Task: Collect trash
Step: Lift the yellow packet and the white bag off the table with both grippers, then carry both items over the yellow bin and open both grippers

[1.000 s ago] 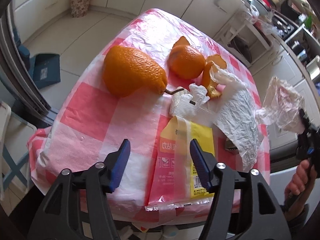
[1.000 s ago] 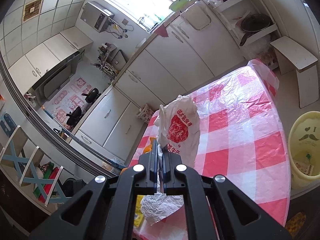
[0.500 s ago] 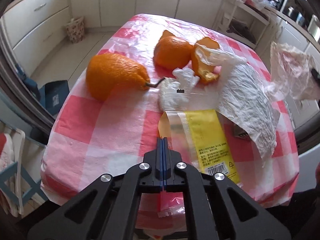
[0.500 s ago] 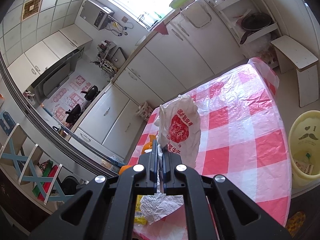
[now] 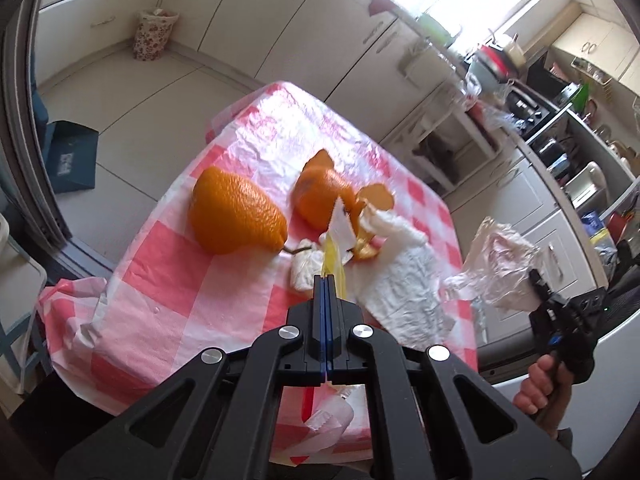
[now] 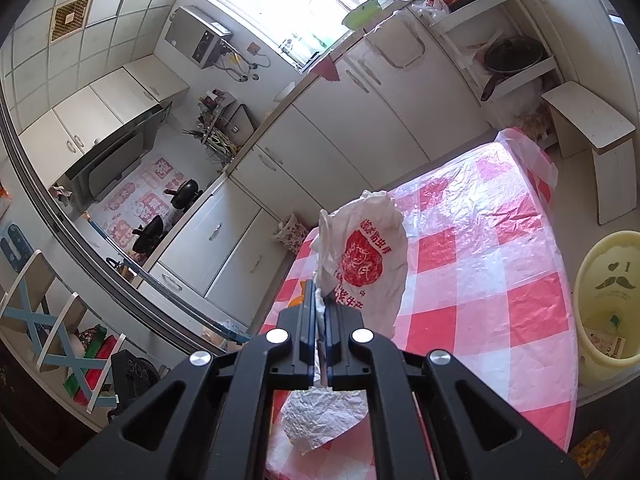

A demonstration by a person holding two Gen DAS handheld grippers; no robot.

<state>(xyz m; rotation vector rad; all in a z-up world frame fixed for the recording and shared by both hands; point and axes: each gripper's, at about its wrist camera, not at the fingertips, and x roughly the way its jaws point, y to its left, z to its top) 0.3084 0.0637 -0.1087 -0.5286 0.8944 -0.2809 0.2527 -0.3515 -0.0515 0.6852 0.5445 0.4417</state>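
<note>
My left gripper (image 5: 325, 280) is shut on a yellow snack wrapper (image 5: 335, 258), which stands edge-on out of the jaws above the pink checked table (image 5: 168, 280). Beyond it lie a whole orange (image 5: 236, 216), orange peel (image 5: 320, 196), a small white wad (image 5: 306, 274) and a crumpled white sheet (image 5: 404, 296). My right gripper (image 6: 318, 300) is shut on a white plastic bag with red print (image 6: 366, 256), held up off the table's right side. In the left wrist view that right gripper (image 5: 536, 284) and the plastic bag (image 5: 500, 268) show at the right, over a hand (image 5: 540, 388).
A yellow bin (image 6: 608, 304) with some trash in it stands on the floor right of the table (image 6: 480, 260). The crumpled sheet (image 6: 320, 416) lies below my right gripper. White cabinets line the far wall, and a flowered basket (image 5: 154, 34) stands on the floor.
My left gripper shut on the yellow wrapper and lifted it off the table, so it now stands edge-on in the jaws. The right gripper and its bag stayed put.
</note>
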